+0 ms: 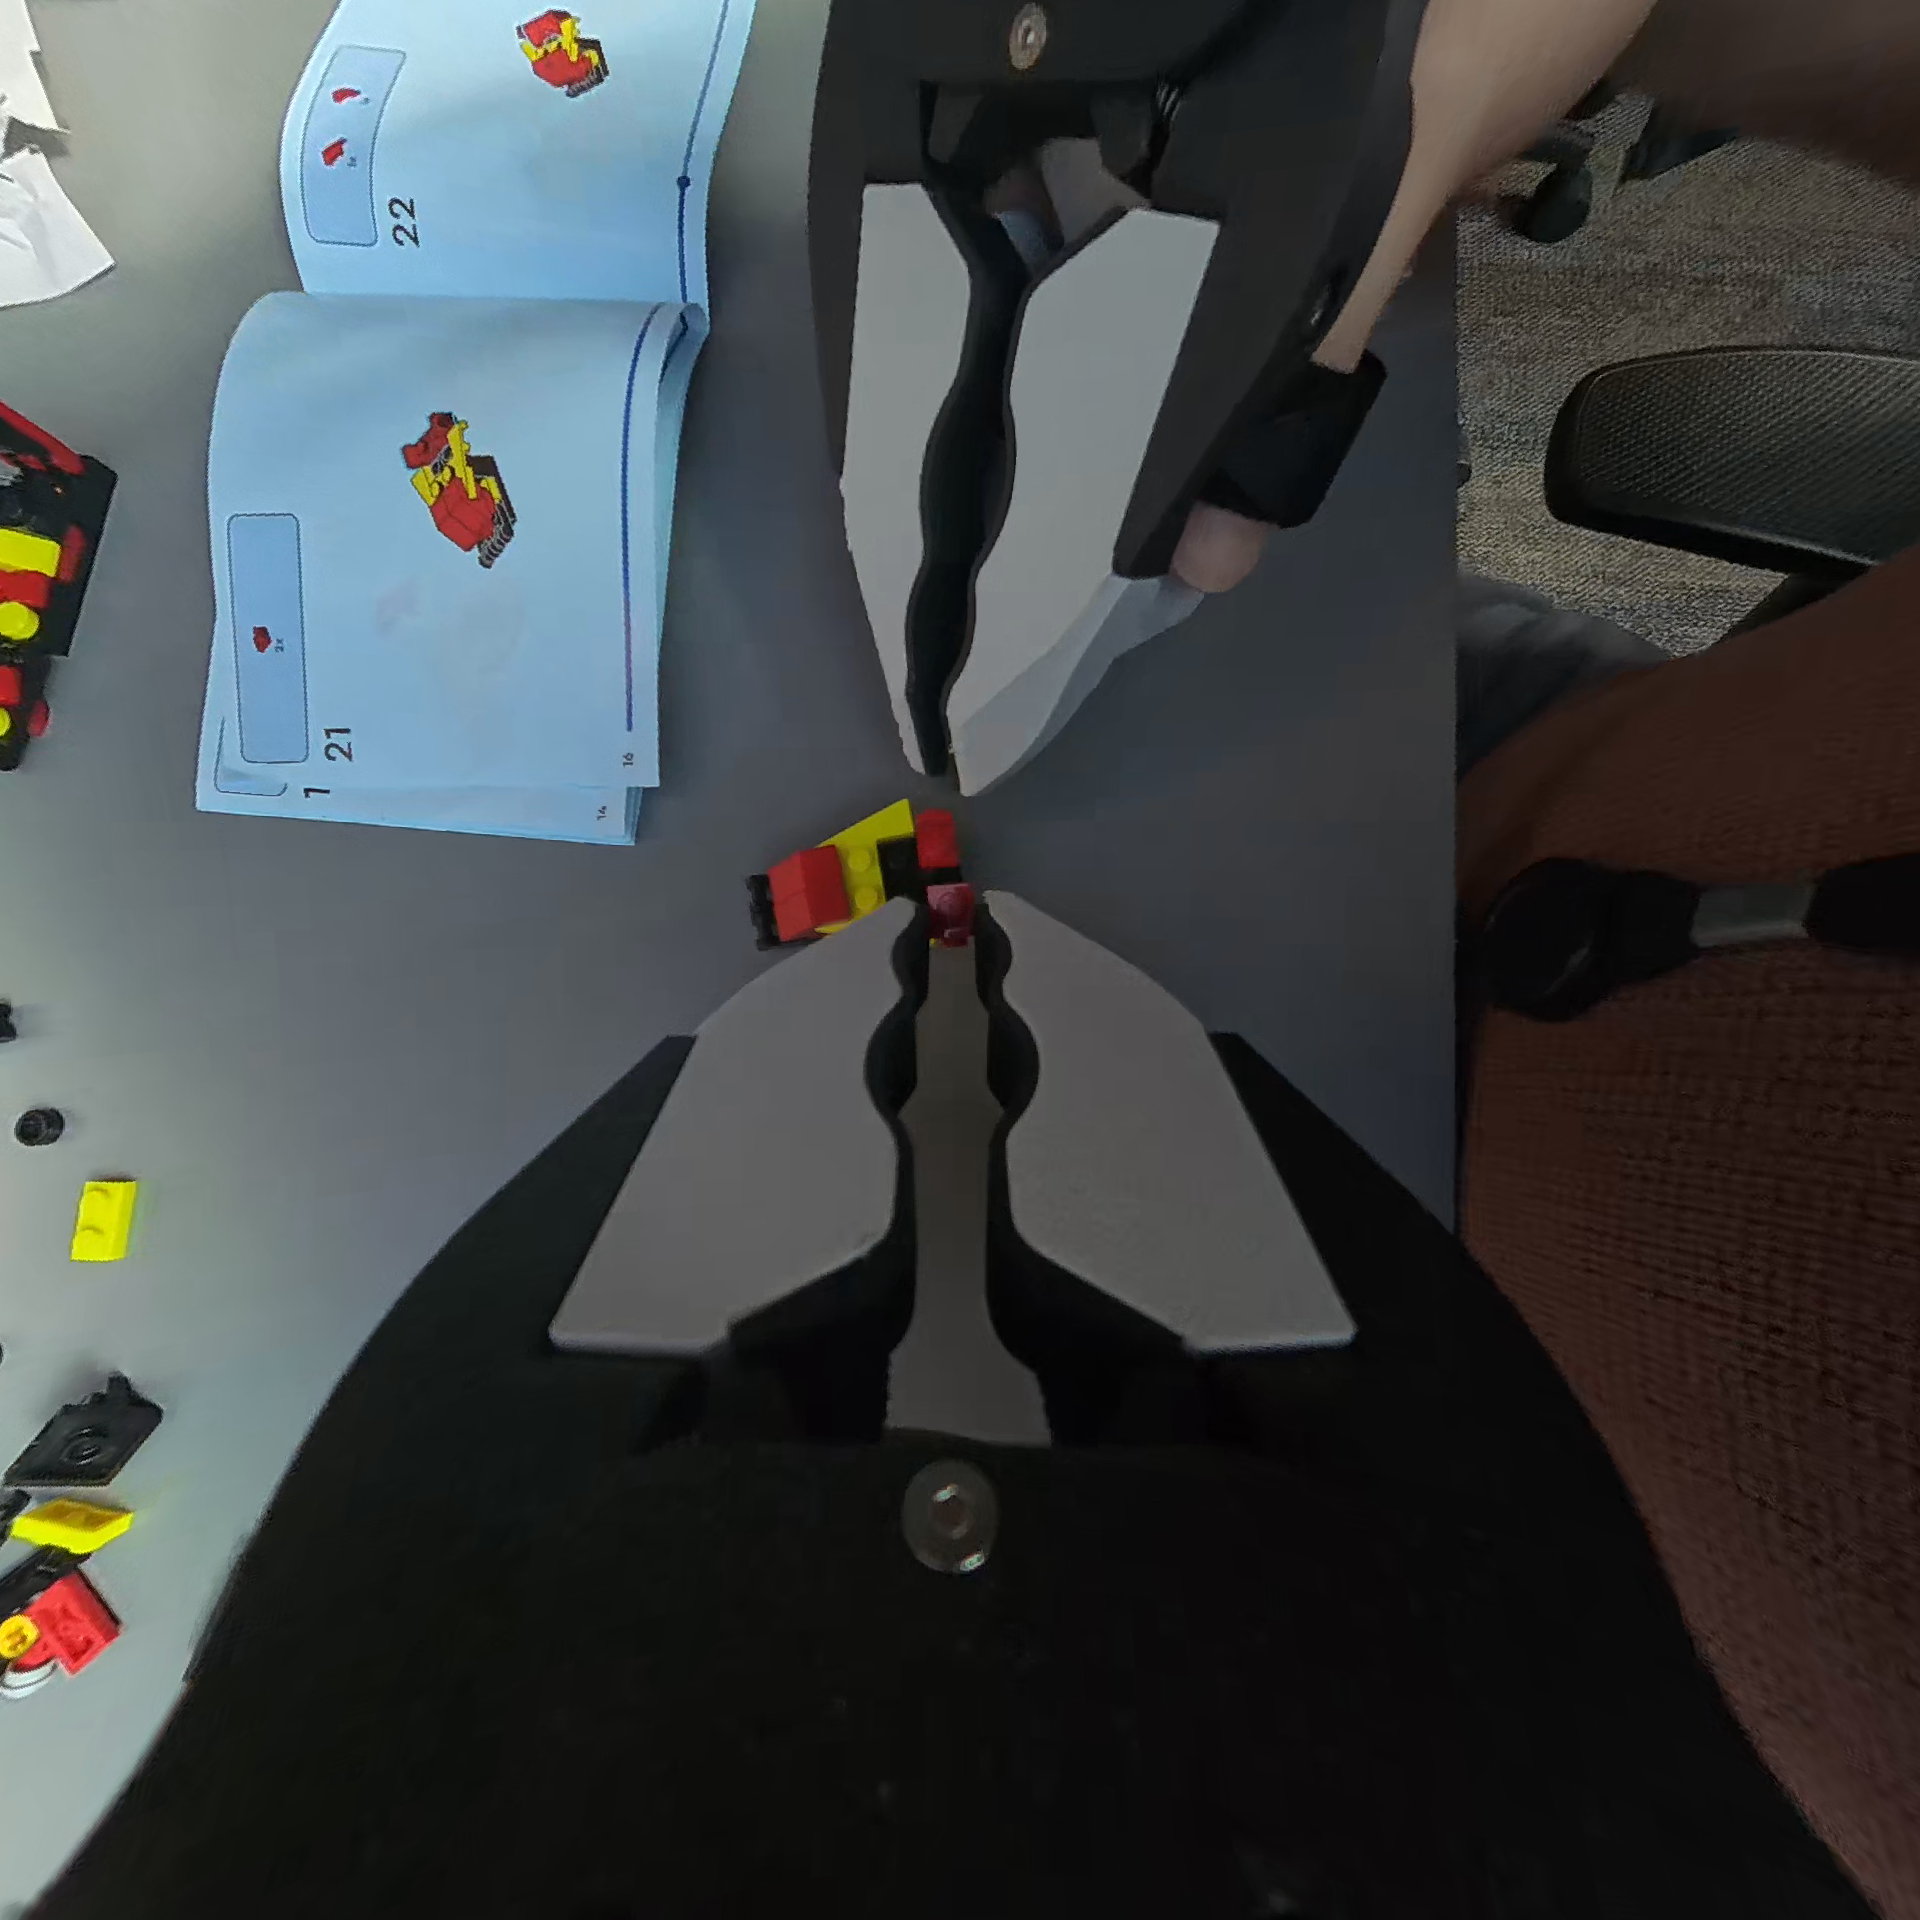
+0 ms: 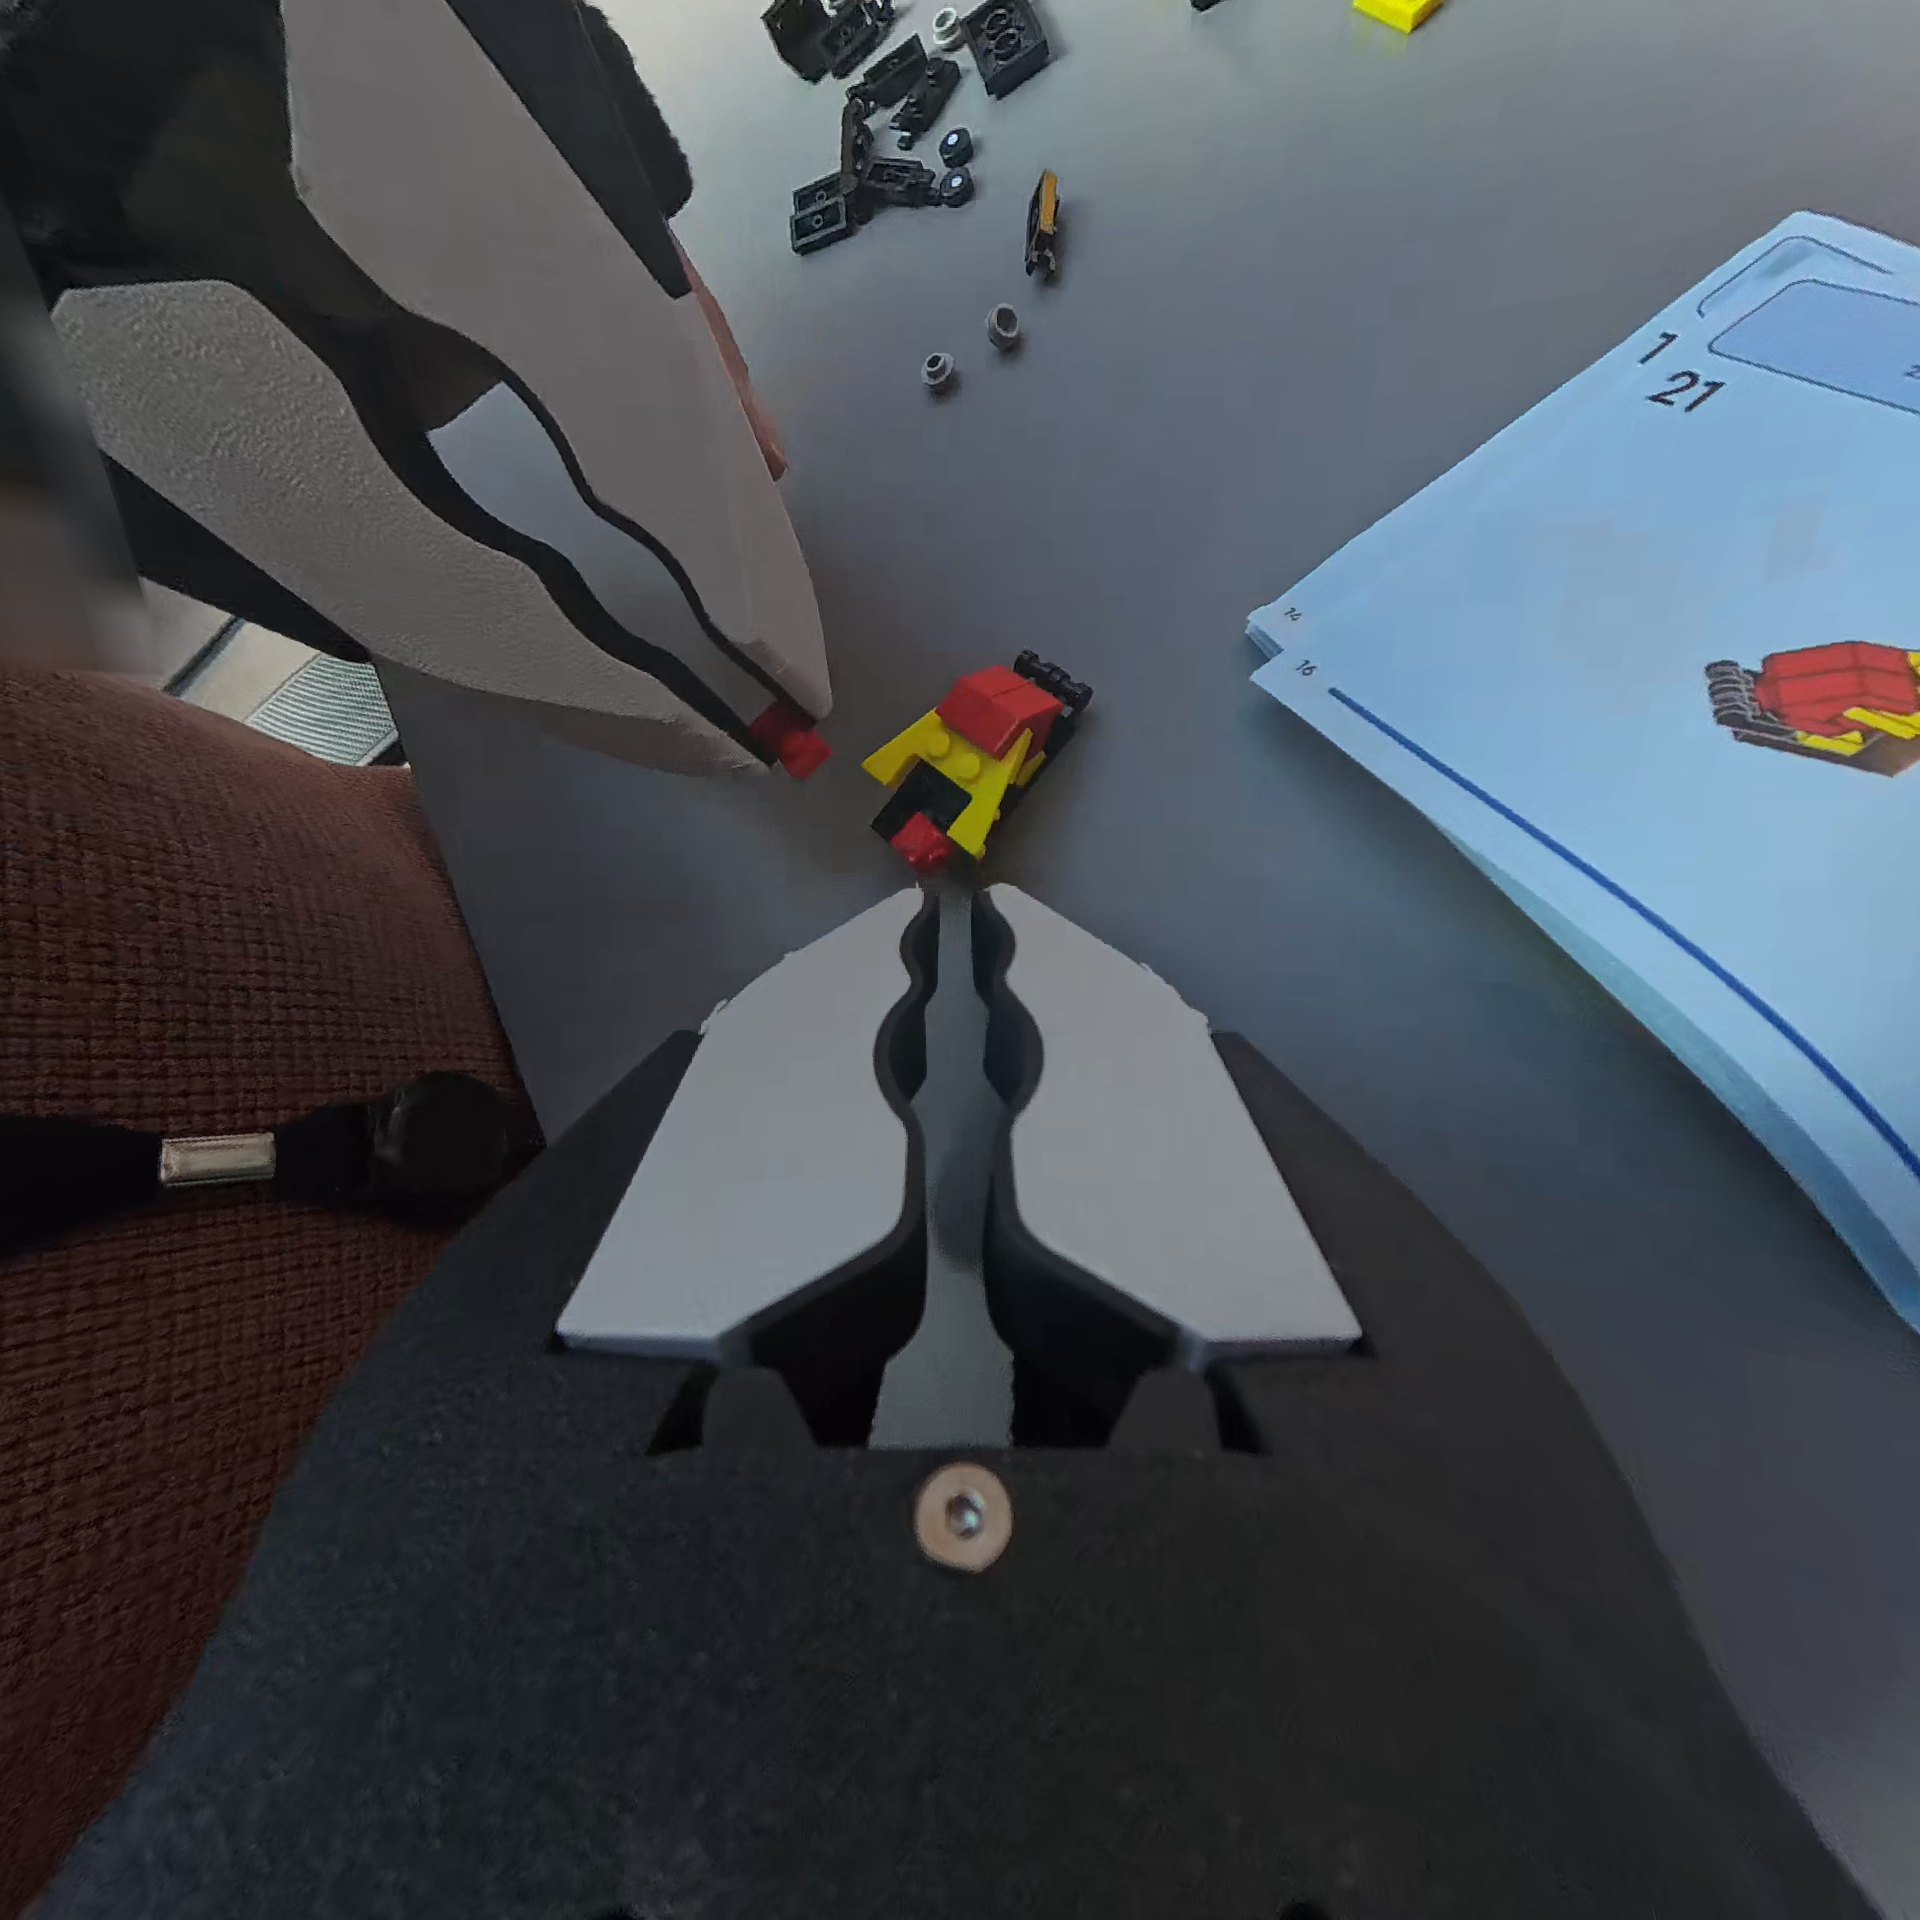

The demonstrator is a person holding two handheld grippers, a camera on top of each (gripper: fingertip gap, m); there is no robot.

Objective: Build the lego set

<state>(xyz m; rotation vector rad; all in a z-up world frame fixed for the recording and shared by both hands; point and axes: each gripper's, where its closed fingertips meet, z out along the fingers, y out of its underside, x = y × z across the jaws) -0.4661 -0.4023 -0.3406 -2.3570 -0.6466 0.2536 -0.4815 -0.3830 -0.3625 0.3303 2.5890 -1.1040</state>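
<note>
A small red, yellow and black lego model (image 1: 831,883) lies on the grey table (image 1: 1247,935). It also shows in the right wrist view (image 2: 977,743). My left gripper (image 1: 951,923) is shut on a small red brick (image 1: 951,912), held right at the model's near end. From the right wrist view, that gripper (image 2: 781,740) and its brick (image 2: 795,746) sit just left of the model. My right gripper (image 2: 953,896) is shut. Its tips are at the model's red end piece (image 2: 923,842), and I cannot tell whether they pinch it. It enters the left wrist view (image 1: 943,777) from the top.
An open light-blue instruction booklet (image 1: 447,540) lies beyond the model (image 2: 1662,727). Loose yellow (image 1: 104,1221), black (image 2: 894,125) and red (image 1: 68,1626) pieces are scattered on the table. A person in a reddish-brown garment (image 1: 1714,1247) sits at the table edge. An office chair (image 1: 1745,447) stands beyond it.
</note>
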